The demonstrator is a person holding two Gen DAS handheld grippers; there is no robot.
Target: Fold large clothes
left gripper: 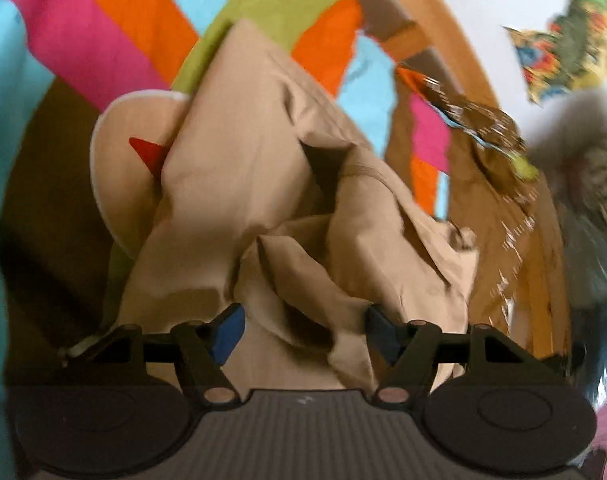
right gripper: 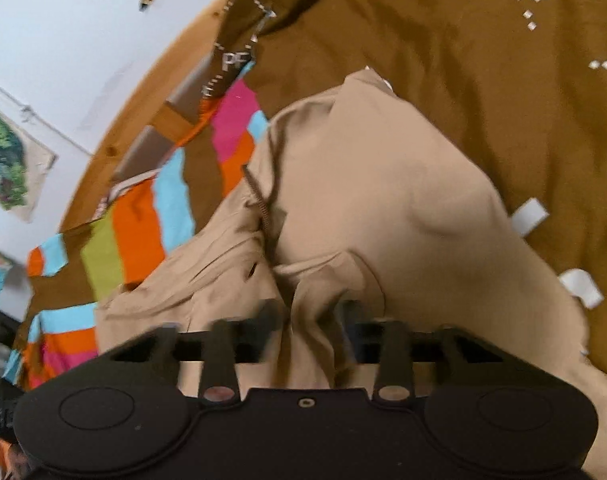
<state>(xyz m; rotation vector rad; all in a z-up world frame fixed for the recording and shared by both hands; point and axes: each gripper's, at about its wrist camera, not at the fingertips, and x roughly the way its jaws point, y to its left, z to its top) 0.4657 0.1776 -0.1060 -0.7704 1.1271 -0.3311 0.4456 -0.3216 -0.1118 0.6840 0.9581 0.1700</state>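
A beige garment (left gripper: pixel 263 184) lies crumpled on a striped bedspread (left gripper: pixel 115 32). Part of it rests on a brown printed cover (right gripper: pixel 443 40). In the left wrist view, my left gripper (left gripper: pixel 303 334) is open, its blue pads (left gripper: pixel 227 332) wide apart with a loose bunch of beige cloth between them. A red triangle mark (left gripper: pixel 149 154) shows on a rounded flap of the garment. In the right wrist view, my right gripper (right gripper: pixel 311 316) has its blurred fingers (right gripper: pixel 271 316) drawn in on a ridge of the beige garment (right gripper: pixel 383 184). A dark drawstring (right gripper: pixel 259 196) runs down the cloth.
A wooden bed frame (left gripper: pixel 435 12) curves along a white wall (right gripper: pixel 83 40) with colourful pictures (left gripper: pixel 571 48). White tags (right gripper: pixel 529 216) lie on the brown cover. A blurred furry shape (left gripper: pixel 587 152) shows at the right of the left wrist view.
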